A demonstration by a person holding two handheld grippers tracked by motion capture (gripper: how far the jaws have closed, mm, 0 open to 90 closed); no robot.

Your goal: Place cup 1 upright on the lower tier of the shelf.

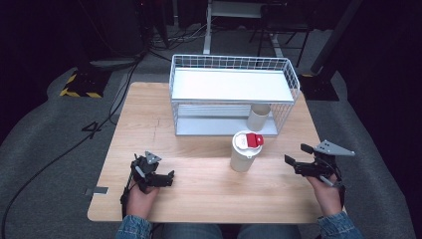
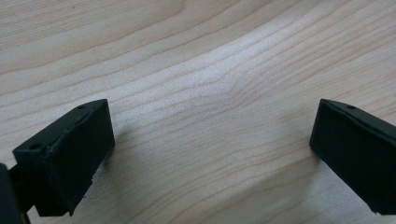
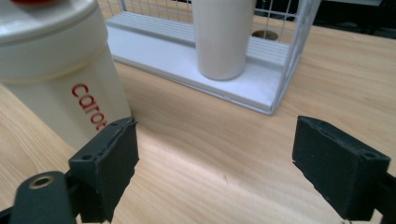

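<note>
Two grippers on a wooden table [image 1: 199,194], both empty. Left gripper [image 1: 158,178]: jaws spread, low over bare wood. Right gripper [image 1: 297,158]: jaws spread, near the white cup with red-tabbed lid [image 1: 246,151], which stands upright before a white wire rack [image 1: 231,94]. Second white cup [image 1: 259,117]: rack's lower shelf.

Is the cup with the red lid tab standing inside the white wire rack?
No, the cup with the red lid tab stands on the table in front of the wire rack.
</note>
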